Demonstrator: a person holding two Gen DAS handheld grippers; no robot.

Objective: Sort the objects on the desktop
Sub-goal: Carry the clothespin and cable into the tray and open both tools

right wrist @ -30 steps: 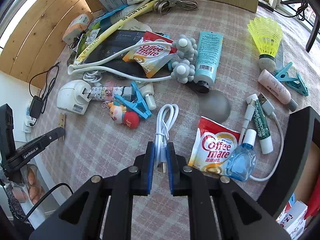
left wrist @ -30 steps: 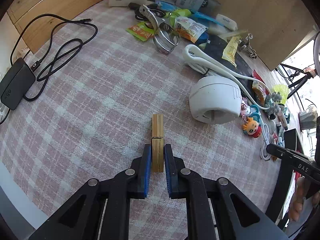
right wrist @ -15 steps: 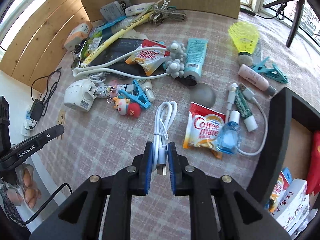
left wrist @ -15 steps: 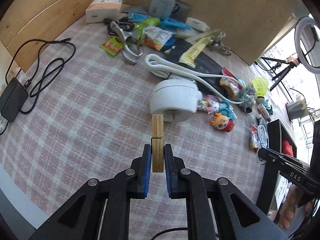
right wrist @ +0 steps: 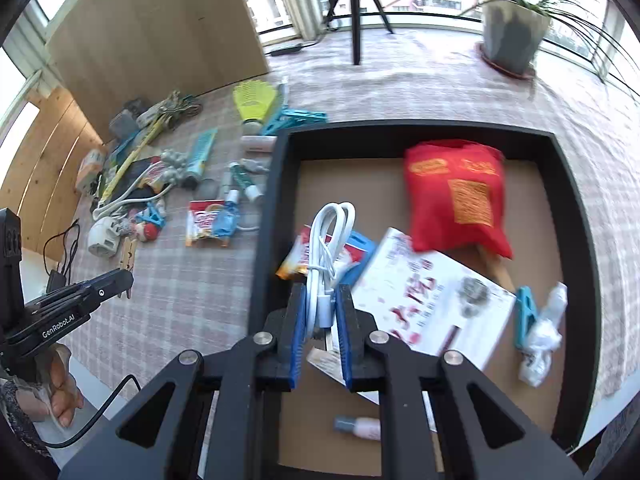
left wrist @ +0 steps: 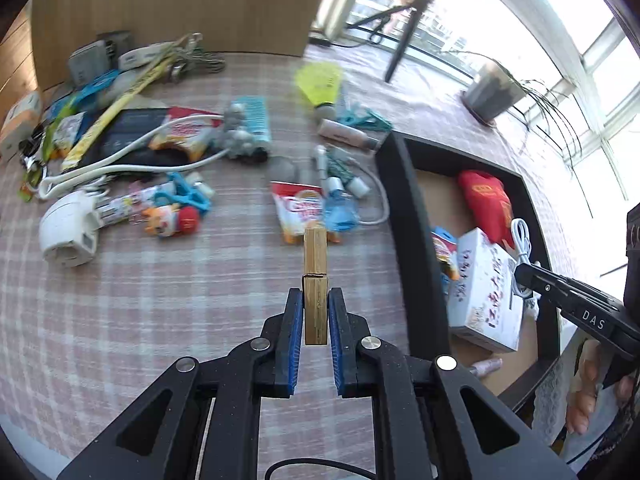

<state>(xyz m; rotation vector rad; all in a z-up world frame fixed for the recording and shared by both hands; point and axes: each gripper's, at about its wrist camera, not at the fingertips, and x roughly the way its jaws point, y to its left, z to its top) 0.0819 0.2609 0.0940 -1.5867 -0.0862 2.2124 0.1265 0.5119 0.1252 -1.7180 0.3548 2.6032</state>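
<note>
Grippers both loaded: my left gripper pinches wooden clothespin beside black tray; my right gripper clamps white cable over the tray

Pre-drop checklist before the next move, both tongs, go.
1. Left tongs gripping the wooden clothespin: ok, pads pressed on both sides.
2. Right tongs holding the coiled white cable: ok, bundle sits between the pads.
3. Right tongs over the black tray: ok, the cable hangs above the tray's inside.
4. Left tongs over the tray: not ok, the clothespin is above the checked cloth, beside the tray wall.
5. Free spot under the cable: cannot tell; a snack packet and a white box lie close below.
</note>
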